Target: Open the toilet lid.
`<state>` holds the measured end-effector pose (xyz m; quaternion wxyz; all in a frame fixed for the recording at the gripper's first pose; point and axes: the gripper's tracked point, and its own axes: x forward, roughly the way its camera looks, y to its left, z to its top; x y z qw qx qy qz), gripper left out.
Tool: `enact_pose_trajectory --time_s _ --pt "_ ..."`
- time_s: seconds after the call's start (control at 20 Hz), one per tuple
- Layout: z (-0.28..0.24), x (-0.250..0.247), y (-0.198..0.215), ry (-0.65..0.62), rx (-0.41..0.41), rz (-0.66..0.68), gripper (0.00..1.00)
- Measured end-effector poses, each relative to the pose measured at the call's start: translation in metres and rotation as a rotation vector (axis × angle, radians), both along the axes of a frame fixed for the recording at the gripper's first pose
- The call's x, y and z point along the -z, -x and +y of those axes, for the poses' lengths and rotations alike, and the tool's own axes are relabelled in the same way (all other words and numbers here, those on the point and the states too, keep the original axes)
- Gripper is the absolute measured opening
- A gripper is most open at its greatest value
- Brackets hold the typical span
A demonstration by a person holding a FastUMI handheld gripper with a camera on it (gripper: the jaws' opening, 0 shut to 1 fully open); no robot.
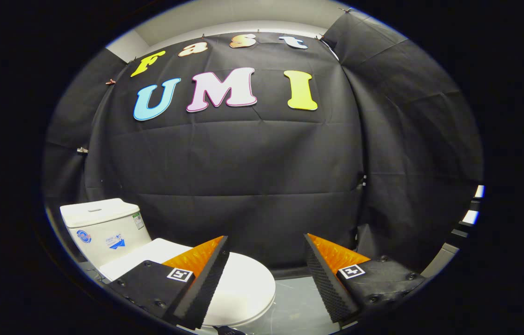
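Observation:
A white toilet stands low to the left, its tank [103, 228] against the booth's black cloth wall. Its white lid [243, 288] lies flat and closed over the bowl. My gripper [266, 244] hangs above the toilet's front, open, with a wide gap and nothing between the fingers. The left finger [206, 274] overlaps the lid and hides part of it; the right finger [327, 274] is out past the lid's rim, over the floor. I cannot tell how far above the lid the fingers are.
Grey floor [299, 307] shows between the fingers, to the right of the bowl. Black cloth wall [243, 177] closes off the space just behind the toilet and wraps around on the right. A striped edge [473, 204] shows at the far right.

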<state>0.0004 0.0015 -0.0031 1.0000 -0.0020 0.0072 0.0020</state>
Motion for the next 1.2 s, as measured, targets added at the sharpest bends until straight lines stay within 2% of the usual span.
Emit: enact_pose_trajectory --time_s 0.7,1.2 --pt "0.008 -0.003 0.003 -0.002 -0.021 0.002 0.98" --pt "0.002 -0.032 -0.007 -0.018 -0.05 -0.03 0.97"
